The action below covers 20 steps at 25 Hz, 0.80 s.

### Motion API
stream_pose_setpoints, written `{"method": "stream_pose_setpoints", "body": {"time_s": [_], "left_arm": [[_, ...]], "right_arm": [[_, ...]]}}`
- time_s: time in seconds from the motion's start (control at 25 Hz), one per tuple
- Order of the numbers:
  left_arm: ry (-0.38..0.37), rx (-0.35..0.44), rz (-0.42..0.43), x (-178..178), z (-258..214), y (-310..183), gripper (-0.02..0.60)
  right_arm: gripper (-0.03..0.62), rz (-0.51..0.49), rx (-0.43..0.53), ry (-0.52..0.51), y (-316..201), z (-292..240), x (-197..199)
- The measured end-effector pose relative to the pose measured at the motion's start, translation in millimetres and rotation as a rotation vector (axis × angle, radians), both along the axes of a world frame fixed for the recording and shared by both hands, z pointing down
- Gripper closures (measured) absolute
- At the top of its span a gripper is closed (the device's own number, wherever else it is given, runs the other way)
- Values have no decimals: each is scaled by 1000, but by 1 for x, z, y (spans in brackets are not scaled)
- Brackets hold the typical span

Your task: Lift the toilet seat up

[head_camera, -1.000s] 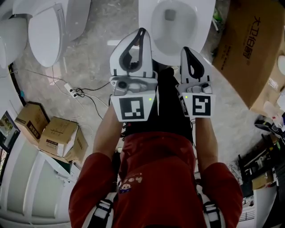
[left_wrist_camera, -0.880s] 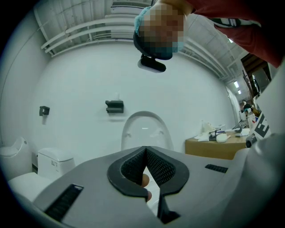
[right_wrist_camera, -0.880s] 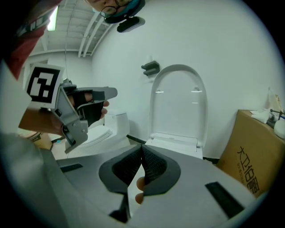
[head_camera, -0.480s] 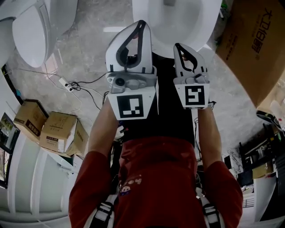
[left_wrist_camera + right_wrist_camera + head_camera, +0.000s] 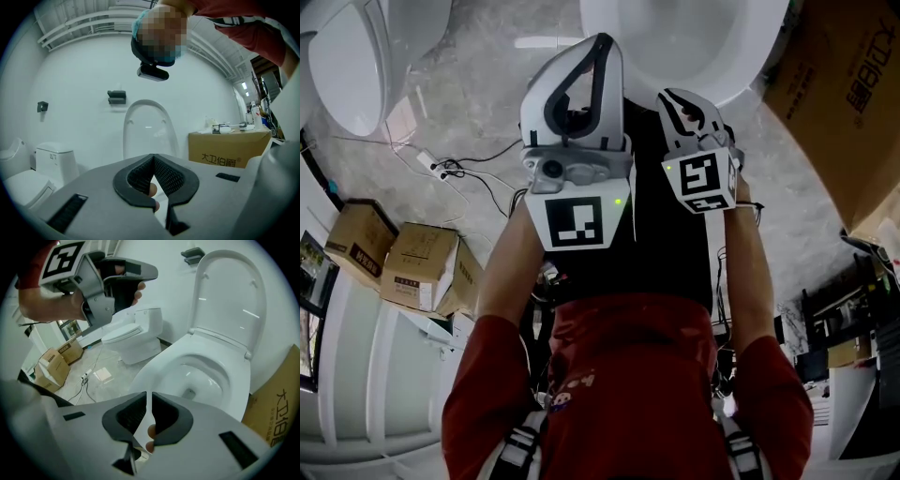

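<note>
The toilet fills the space ahead of you, and its toilet seat already stands upright against the wall above the open bowl, so the lift looks done. Whether a separate ring lies on the rim, I cannot tell. The main risk from here is the seat dropping: if it only leans back past its hinge, a knock from either tool could tip it forward and slam it onto the porcelain. Your right gripper is clenched on nothing, with only a thin slit between the pads, and it points down at the bowl's near rim, so a careless swing could rap hard plastic on the ceramic. Your left gripper is likewise closed and empty, held level and aimed at the raised seat. Around you, the large cardboard carton sits close beside the bowl on your right and crowds that arm. A second toilet stands well off to your left, with smaller boxes behind it. Loose cables cross the floor by your left foot — a snag if you step that way.
</note>
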<state>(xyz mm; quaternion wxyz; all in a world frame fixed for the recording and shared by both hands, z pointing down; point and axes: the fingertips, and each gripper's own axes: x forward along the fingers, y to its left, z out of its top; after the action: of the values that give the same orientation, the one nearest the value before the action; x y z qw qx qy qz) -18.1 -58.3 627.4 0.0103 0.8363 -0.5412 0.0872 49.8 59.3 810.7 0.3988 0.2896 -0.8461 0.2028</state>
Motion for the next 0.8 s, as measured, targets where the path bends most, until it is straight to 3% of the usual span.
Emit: {"method": "stream_pose_setpoints", "body": {"time_s": [0.08, 0.24, 0.44, 0.8], "left_arm": [[-2, -11, -4, -3, 6, 1, 574], [-7, -26, 5, -2, 15, 5, 574], [-4, -36, 9, -2, 20, 6, 574], [3, -46, 2, -3, 26, 7, 574]], "right_arm": [[571, -49, -33, 23, 9, 13, -4], [453, -118, -129, 49, 24, 34, -5], [376, -229, -190, 115, 37, 52, 0], [355, -540, -239, 322, 54, 82, 3]]}}
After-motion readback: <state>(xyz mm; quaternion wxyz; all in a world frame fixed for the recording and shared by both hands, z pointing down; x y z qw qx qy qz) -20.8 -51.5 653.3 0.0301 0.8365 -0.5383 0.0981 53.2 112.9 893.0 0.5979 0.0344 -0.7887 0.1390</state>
